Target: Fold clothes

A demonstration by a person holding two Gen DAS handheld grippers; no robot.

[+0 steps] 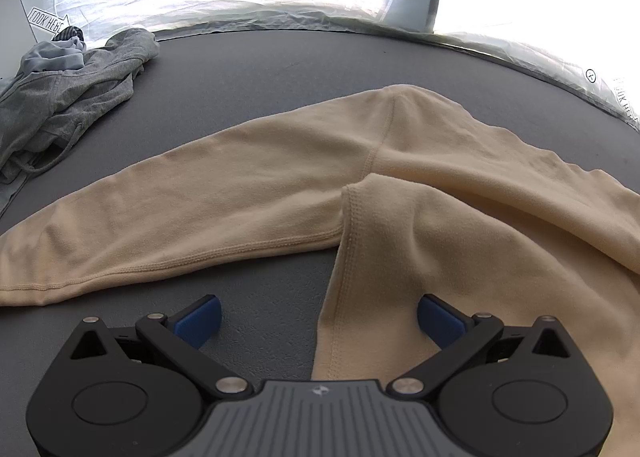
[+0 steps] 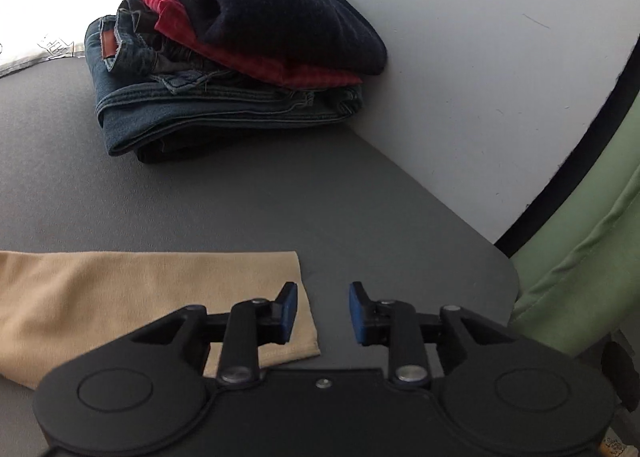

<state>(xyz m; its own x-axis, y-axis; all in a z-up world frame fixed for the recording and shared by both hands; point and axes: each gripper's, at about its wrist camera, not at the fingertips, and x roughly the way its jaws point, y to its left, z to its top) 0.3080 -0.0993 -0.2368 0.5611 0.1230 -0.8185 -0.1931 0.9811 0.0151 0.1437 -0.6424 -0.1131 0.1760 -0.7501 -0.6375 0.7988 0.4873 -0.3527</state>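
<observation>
1. Beige top point(image 1: 400, 185) lies spread on dark grey table point(image 1: 260, 69), one sleeve stretched leftward.
2. Left gripper point(image 1: 319, 319) hovers over the top's near edge; jaws spread wide, holding nothing.
3. Right gripper point(image 2: 322, 313) sits at the top's sleeve cuff point(image 2: 280, 297); jaws parted, empty.
4. Beyond the top: grey garment heap point(image 1: 68, 89); folded stack point(image 2: 232, 69) of jeans, red and navy items.
</observation>
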